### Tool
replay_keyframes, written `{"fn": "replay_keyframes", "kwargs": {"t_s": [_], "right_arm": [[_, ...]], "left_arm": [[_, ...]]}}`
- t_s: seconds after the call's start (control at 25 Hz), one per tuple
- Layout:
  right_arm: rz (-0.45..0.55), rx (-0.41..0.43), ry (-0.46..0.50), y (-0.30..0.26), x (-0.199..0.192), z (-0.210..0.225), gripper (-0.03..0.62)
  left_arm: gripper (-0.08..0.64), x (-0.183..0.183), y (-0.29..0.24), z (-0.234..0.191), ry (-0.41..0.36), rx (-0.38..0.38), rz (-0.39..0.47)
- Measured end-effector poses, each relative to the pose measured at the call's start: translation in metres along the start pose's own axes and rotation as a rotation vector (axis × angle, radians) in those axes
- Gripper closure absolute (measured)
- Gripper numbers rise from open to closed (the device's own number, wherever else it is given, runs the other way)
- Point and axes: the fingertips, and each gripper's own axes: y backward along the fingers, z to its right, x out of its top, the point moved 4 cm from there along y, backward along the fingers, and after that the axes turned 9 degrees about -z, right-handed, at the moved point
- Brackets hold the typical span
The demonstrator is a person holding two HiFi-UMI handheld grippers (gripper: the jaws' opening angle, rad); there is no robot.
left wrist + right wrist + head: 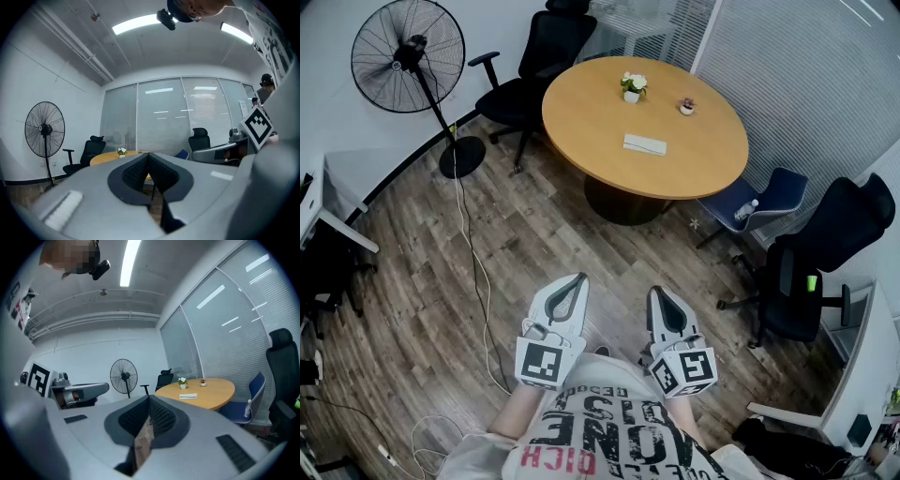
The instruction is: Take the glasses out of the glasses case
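glasses case (644, 144): a flat white oblong lying closed on a round wooden table (581, 112), toward the table's near edge. the glasses themselves cannot be seen.

case relative to the tongs: well apart from both. in the head view the table is far ahead across the wood floor (534, 244), while both tongs are held close to the person's chest, pointing roughly level toward it. in the right gripper view the case (188, 396) shows ahead and to the right of the jaw tips; the left gripper view shows only a strip of the table's edge (105, 157), not the case.

left gripper (575, 281): jaws pressed together at the tips, nothing between them, touching nothing. in its own view (149, 157) the dark ribbed pads meet.

right gripper (661, 295): jaws fully closed, empty, touching nothing. its own view (150, 399) shows the pads meeting tip to tip.

also on the table: a small white pot of flowers (633, 87) and a tiny pot (687, 107), both beyond the case.

nearby: a standing fan (408, 56) to the left of the table.
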Motion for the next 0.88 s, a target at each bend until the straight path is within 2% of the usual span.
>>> {"fn": "replay_keyframes", "kwargs": {"t_s": [0.2, 0.48, 0.68, 0.88], "right_arm": [[0.008, 0.006, 0.008, -0.007, 0.006, 0.002, 0.575], [0.017, 0.003, 0.017, -0.009, 0.011, 0.009, 0.575], [0.021, -0.004, 0.022, -0.004, 0.014, 0.017, 0.575], [0.032, 0.01, 0.012, 0.003, 0.013, 0.024, 0.574]], "left_arm": [[0.549, 0.001, -0.007, -0.005, -0.037, -0.002, 0.027], [0.549, 0.002, -0.015, -0.005, -0.02, -0.002, 0.026], [0.549, 0.005, -0.02, 0.001, 0.033, 0.0, 0.007], [0.549, 0.003, -0.025, 0.01, 0.003, -0.011, 0.022]]}}
